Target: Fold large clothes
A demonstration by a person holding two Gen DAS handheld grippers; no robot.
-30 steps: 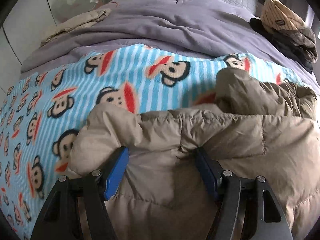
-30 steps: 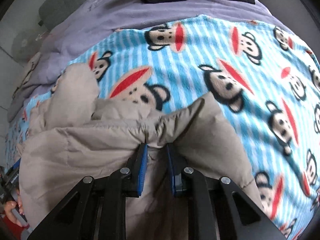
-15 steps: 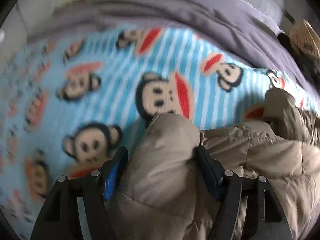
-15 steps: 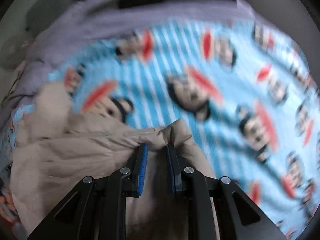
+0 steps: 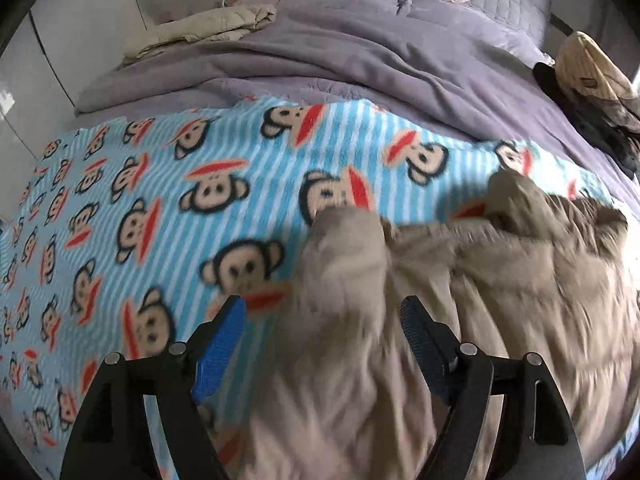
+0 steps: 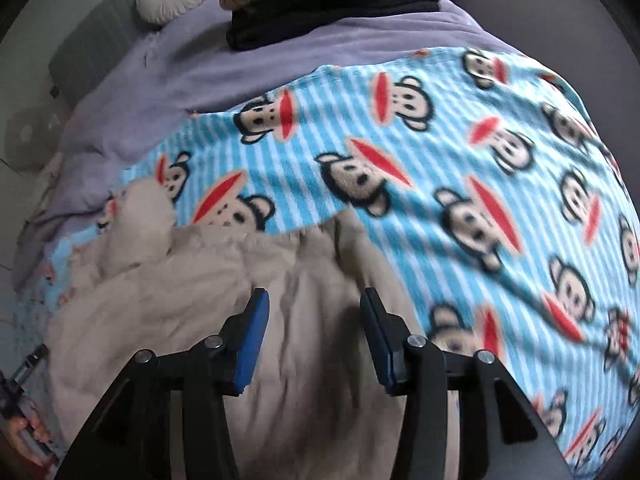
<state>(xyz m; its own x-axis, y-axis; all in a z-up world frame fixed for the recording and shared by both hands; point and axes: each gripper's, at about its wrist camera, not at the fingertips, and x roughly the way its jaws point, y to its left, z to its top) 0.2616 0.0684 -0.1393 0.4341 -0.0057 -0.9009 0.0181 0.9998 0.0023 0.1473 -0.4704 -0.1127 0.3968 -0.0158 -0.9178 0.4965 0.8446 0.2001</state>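
Beige quilted puffer jacket (image 5: pixel 420 320): bunched on a blue striped monkey-print fleece blanket (image 5: pixel 180 208) over the bed. Left gripper (image 5: pixel 326 322): fingers spread wide, gripping nothing, a jacket fold between them. Right gripper (image 6: pixel 314 312): fingers apart, empty, above the jacket. Left view only: cream garment (image 5: pixel 200 28) on the grey-purple duvet (image 5: pixel 360 48). Right view only: black folded clothes (image 6: pixel 332 20).

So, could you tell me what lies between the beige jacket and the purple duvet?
The monkey-print blanket spans that stretch between the beige jacket and the purple duvet, clearest in the left wrist view.
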